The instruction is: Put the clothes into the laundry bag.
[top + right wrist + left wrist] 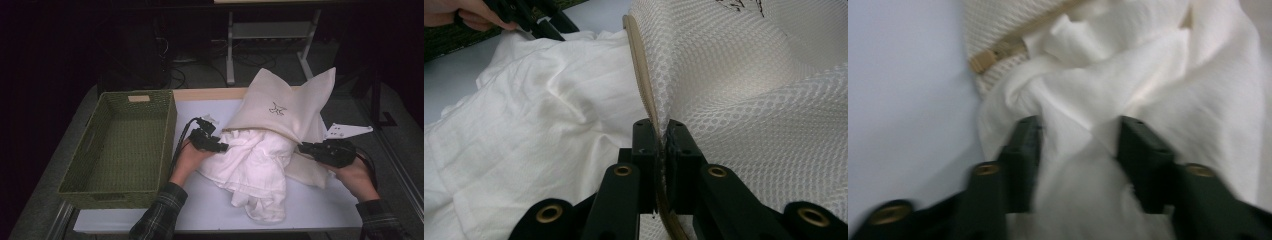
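Spilling white cloth half-hiding mesh bag

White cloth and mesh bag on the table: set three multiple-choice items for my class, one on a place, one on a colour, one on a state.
1. Where is the woven basket?
A. Left of the mesh bag
B. On the bag
C. Under the table

2. What colour is the basket?
A. Red
B. Green
C. Blue

3. How is the right gripper?
A. Wide open
B. Lying in the basket
C. Shut on the bag's rim

Answers: 1 A, it stands at the table's left side. 2 B, its weave is green. 3 C, both jaws pinch the tan rim.
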`<state>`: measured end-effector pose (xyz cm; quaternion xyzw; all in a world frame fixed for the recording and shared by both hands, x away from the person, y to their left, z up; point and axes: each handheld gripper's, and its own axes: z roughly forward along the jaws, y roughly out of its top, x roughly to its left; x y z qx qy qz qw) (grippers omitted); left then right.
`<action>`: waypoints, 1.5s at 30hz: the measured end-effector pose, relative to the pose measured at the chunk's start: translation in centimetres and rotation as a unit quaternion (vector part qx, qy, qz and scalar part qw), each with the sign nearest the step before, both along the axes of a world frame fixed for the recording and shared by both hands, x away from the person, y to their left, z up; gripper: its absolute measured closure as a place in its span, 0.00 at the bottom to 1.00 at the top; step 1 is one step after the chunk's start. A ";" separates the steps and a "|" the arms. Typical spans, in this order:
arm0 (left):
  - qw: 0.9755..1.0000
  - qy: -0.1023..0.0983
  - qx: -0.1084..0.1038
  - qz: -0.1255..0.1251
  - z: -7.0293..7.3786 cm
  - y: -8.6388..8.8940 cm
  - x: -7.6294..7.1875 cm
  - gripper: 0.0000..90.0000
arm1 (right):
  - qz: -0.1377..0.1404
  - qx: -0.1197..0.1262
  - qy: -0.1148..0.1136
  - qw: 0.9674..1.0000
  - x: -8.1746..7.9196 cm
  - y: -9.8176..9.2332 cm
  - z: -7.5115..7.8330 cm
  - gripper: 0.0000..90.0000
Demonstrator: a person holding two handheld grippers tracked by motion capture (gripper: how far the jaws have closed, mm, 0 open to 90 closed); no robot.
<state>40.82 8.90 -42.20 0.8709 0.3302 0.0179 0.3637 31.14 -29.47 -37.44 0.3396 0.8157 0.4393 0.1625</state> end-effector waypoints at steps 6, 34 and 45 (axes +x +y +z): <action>0.999 0.014 0.011 -0.044 -0.2 -1.0 -1.0 0.98 | -0.001 -0.001 -0.003 1.000 -0.1 0.0 0.0 0.93; 0.979 -0.039 -0.113 -0.163 4.2 -14.1 -3.8 0.99 | -0.007 0.000 -0.013 1.000 -0.1 -0.1 0.3 0.93; 0.985 -0.050 -0.102 -0.127 2.3 -16.0 -2.8 0.98 | -0.011 0.003 -0.017 1.000 -0.1 -0.3 0.5 0.93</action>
